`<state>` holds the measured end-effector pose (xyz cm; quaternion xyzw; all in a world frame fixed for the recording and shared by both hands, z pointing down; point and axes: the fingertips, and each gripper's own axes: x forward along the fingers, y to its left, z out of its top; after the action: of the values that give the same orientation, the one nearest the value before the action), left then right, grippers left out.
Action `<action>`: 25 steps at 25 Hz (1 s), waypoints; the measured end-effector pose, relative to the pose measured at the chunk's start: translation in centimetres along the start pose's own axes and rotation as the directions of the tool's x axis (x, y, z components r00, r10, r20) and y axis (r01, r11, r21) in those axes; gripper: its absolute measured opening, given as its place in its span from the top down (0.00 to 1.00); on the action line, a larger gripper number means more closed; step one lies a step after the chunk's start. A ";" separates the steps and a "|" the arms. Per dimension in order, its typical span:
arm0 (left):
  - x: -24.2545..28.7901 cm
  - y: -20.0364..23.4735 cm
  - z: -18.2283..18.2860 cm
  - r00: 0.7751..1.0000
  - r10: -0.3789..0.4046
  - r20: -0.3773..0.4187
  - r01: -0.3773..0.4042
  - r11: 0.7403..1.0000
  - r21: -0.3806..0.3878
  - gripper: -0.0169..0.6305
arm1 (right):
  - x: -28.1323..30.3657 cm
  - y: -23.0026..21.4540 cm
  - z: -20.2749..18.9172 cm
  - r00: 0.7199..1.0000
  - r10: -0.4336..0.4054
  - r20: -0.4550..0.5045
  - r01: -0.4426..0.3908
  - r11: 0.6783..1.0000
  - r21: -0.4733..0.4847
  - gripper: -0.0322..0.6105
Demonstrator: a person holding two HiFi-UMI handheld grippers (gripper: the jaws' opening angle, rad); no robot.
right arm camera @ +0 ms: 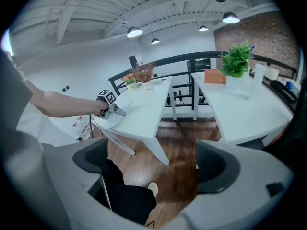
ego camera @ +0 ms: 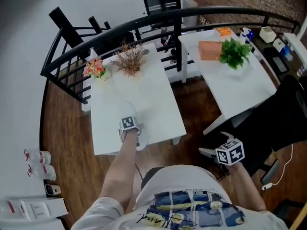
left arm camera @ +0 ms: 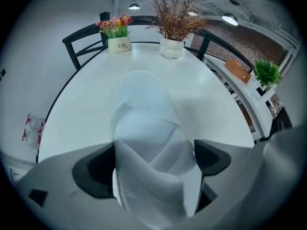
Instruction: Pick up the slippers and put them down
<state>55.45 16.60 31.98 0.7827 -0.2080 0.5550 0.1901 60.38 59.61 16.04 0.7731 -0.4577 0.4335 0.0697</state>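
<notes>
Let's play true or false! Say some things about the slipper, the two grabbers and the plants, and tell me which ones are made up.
1. The left gripper has a white slipper between its jaws. True.
2. The right gripper holds a slipper too. False: its jaws are open and empty, with only the wooden floor beyond them.
3. The white slipper is at the table with the pink flowers. True.
4. The green plant stands on that same table. False: it stands on the other table.
</notes>
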 end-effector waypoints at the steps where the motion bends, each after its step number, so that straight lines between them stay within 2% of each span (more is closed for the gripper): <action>1: -0.1 -0.1 -0.3 1.000 -0.007 0.000 0.007 1.000 0.003 0.20 | -0.1 -0.3 -0.4 1.000 -0.002 0.000 0.002 1.000 0.010 0.03; 5: -1.6 -0.1 -0.9 0.999 -0.029 0.029 0.029 1.000 0.003 0.23 | 0.0 -0.1 -0.7 1.000 0.013 -0.005 -0.013 1.000 -0.010 0.03; 6: -2.4 0.0 -1.0 0.999 -0.036 0.041 0.035 0.999 0.010 0.30 | 0.1 0.2 -0.4 1.000 0.021 -0.005 -0.021 1.000 -0.022 0.03; 7: -3.2 0.1 -1.1 0.998 -0.040 0.052 0.039 0.999 0.020 0.30 | 0.3 0.6 0.0 1.000 0.031 -0.005 -0.031 0.999 -0.035 0.03; 9: -4.7 0.4 -1.4 0.997 -0.051 0.065 0.049 0.998 0.039 0.30 | 0.7 1.5 0.8 0.999 0.052 -0.004 -0.052 0.997 -0.060 0.03; 14: -7.6 0.7 -1.4 0.990 -0.088 0.109 0.088 0.996 0.010 0.31 | 2.2 3.3 2.5 0.993 0.112 -0.036 -0.116 0.985 -0.125 0.03; 20: -11.8 1.8 -2.5 0.977 -0.121 0.173 0.121 0.993 0.012 0.31 | 4.4 5.9 3.1 0.984 0.166 -0.066 -0.176 0.969 -0.175 0.03; 25: -15.9 3.7 -4.7 0.968 -0.136 0.210 0.142 0.990 -0.010 0.31 | 6.7 10.4 3.0 0.962 0.243 -0.124 -0.266 0.935 -0.234 0.03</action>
<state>45.04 17.80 18.58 0.8467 -0.1783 0.4526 0.2155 55.57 47.83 16.07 0.6714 -0.6008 0.4139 0.1304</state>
